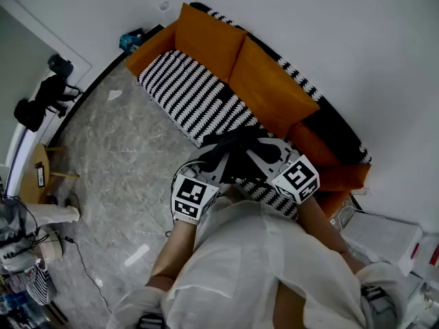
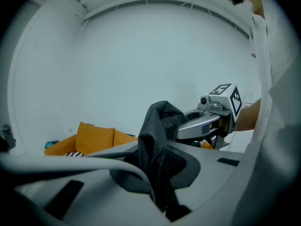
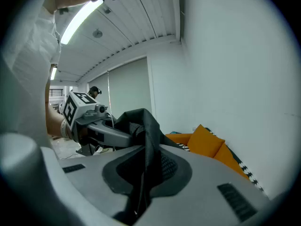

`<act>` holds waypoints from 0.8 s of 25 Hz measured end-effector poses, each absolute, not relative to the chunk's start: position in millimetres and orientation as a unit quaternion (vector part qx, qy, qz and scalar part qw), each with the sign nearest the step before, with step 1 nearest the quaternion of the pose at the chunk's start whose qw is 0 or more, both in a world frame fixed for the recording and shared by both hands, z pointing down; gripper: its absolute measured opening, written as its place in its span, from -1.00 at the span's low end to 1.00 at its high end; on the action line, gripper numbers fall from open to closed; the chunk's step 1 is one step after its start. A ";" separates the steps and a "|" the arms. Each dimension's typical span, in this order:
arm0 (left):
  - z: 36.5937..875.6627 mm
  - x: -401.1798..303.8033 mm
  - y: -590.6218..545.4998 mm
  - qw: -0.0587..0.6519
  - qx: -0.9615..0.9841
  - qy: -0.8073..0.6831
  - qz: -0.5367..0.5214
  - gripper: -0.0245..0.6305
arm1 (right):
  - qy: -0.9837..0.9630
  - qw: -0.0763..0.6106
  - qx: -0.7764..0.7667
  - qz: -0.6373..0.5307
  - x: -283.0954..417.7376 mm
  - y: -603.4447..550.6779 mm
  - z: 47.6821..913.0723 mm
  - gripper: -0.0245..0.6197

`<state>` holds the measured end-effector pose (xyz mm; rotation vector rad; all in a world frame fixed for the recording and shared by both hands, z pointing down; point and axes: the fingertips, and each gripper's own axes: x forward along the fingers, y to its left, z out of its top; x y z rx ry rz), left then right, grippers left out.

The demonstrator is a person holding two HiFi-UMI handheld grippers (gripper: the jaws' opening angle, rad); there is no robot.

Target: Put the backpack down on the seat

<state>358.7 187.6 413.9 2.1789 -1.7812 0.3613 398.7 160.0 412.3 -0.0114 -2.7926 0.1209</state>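
Backpack point(image 1: 236, 148) hangs between the two grippers, straight ahead of the person at the front edge of the sofa's striped seat point(image 1: 182, 91) — left gripper point(image 2: 155, 187) and right gripper point(image 3: 141, 187) each pinch a black mesh strap point(image 2: 157, 131). Neither is clearly nearer. The seat runs up-left, bare, with orange back cushions point(image 1: 236, 64) behind — room to lower forward.

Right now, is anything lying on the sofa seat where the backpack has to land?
Nothing visible does. The backpack hangs from the left tongs and right tongs over the striped seat. The part of the seat in view is bare, and the orange cushions stand against the backrest behind it.
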 end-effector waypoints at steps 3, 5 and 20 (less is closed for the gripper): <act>416.1 352.6 191.7 0.152 0.759 -0.621 0.125 -0.76 | -0.984 0.172 -0.007 0.044 392.7 164.0 414.2 -0.81; 416.2 343.8 197.4 0.154 0.757 -0.623 0.122 -0.76 | -0.984 0.173 -0.013 0.042 383.5 169.2 414.6 -0.81; 411.1 212.6 278.4 0.138 0.720 -0.670 0.119 -0.76 | -0.982 0.156 -0.095 0.058 246.9 243.2 411.9 -0.80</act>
